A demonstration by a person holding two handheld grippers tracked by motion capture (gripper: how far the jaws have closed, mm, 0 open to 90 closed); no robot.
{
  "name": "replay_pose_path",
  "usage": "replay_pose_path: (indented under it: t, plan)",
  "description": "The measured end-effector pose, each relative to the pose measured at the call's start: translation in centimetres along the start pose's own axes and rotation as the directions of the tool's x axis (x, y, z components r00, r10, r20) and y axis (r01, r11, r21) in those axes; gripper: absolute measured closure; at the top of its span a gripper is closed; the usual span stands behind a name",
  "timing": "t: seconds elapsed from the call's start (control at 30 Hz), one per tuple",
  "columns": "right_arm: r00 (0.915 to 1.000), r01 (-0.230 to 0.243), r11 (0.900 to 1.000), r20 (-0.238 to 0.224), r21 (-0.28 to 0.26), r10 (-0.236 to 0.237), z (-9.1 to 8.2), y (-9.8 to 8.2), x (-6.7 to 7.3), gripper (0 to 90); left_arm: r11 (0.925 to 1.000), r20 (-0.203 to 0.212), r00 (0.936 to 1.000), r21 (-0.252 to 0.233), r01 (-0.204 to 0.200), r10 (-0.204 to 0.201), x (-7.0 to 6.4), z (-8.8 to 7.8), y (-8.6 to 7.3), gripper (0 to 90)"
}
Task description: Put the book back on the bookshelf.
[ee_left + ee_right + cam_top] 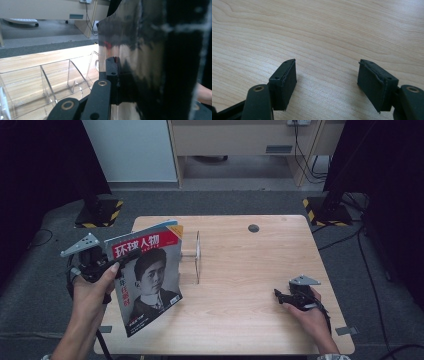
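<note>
A magazine (147, 280) with a red title band and a black-and-white portrait on its cover is held upright above the table's left edge. My left gripper (125, 259) is shut on its left side; in the left gripper view the glossy magazine (145, 57) stands close in front, clamped at my left gripper (117, 75). A clear acrylic rack (197, 257) stands on the wooden table (240, 320), just right of the magazine. Its dividers (50, 82) are beside the held magazine. My right gripper (278, 295) rests low at the table's right, open, with nothing between its pads (327, 80).
A dark round hole (253, 228) sits near the table's far edge. Black stands with yellow-striped bases (100, 212) flank the table on the grey floor. Bare wood (312, 30) lies under the right gripper.
</note>
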State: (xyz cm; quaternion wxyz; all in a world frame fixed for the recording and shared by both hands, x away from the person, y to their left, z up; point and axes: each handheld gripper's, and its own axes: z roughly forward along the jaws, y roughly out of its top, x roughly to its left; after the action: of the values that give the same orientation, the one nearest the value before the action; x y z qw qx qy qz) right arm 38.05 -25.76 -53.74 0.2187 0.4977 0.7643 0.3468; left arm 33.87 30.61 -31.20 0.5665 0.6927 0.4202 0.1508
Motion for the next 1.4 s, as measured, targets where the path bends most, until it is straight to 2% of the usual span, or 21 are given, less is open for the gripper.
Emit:
replay_pose_path:
  t: [0.47, 0.87, 1.4]
  plan:
    - [1.0, 0.0, 1.0, 0.0, -0.001, 0.0, 0.0, 0.0, 0.0, 31.6, 0.9999, -0.044, 0.999, -0.012, -0.009, 0.009, 1.0, -1.9, 0.2, 86.4]
    - [1.0, 0.002, 1.0, -0.001, 0.0, -0.002, 0.0, 0.0, 0.0, 31.6, 0.9995, -0.06, 0.9981, -0.029, 0.011, -0.013, 1.8, -3.0, 0.0, 86.4]
    - [1.0, 0.002, 1.0, 0.0, -0.001, -0.002, 0.0, 0.0, 0.0, 31.6, 0.9995, -0.1, 0.9949, -0.031, 0.006, -0.009, 2.8, -3.4, 0.4, 86.4]
